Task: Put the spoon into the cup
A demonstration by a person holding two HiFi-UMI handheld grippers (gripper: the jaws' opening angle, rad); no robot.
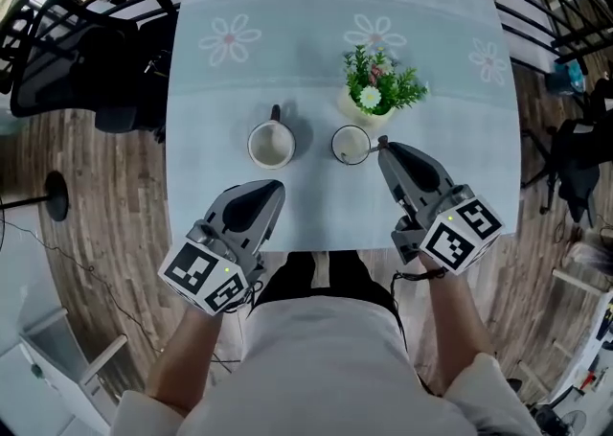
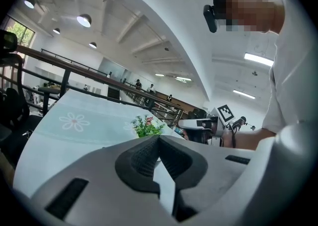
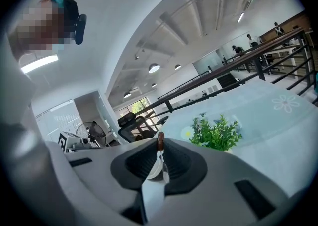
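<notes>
Two white cups stand on the table: a mug with a dark handle [image 1: 271,145] and a second cup [image 1: 351,145] to its right. My right gripper [image 1: 383,146] sits at the right cup's rim, shut on a thin spoon [image 1: 362,149] that slants over the rim into that cup. In the right gripper view the spoon's brown-tipped handle [image 3: 160,141] sticks up between the shut jaws, with the white cup [image 3: 153,167] just below. My left gripper [image 1: 275,189] is shut and empty, near the table's front edge below the mug; its closed pads [image 2: 158,156] hold nothing.
A small potted plant with a white flower [image 1: 379,87] stands just behind the right cup. The pale floral tablecloth [image 1: 316,3] covers the table. Black chairs [image 1: 67,60] and railings flank the table on a wooden floor.
</notes>
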